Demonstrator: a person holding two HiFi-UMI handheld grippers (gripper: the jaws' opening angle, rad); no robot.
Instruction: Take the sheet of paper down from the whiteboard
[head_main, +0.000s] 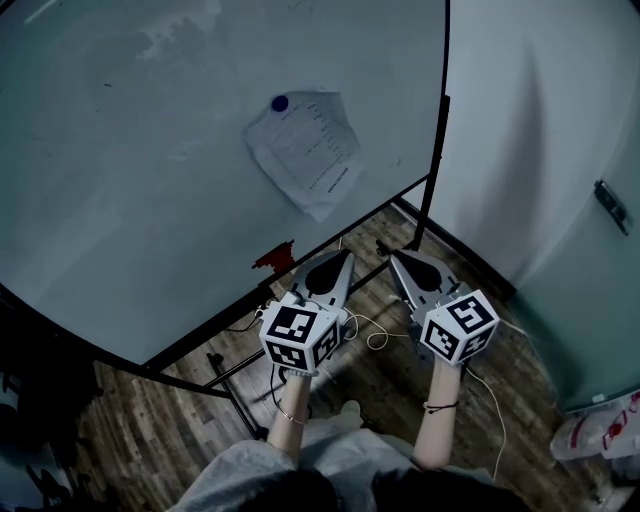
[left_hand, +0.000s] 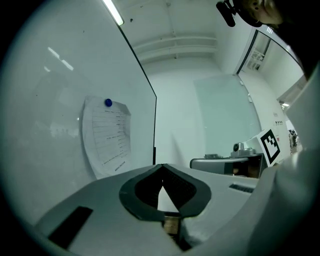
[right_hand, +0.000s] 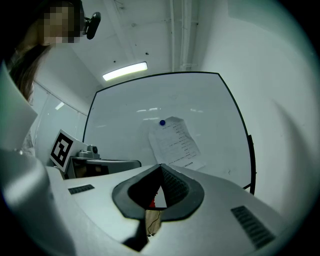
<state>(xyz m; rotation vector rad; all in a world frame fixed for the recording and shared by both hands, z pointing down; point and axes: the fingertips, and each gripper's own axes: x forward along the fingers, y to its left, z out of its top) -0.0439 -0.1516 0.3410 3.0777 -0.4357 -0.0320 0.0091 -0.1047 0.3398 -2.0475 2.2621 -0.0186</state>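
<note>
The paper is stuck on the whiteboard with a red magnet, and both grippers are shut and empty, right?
No, the magnet is blue, not red; the head view shows it. The paper is stuck on the whiteboard with it, and the left gripper and right gripper are both shut and empty.

Left gripper (head_main: 338, 262), right gripper (head_main: 401, 263): closed, level, empty.
</note>
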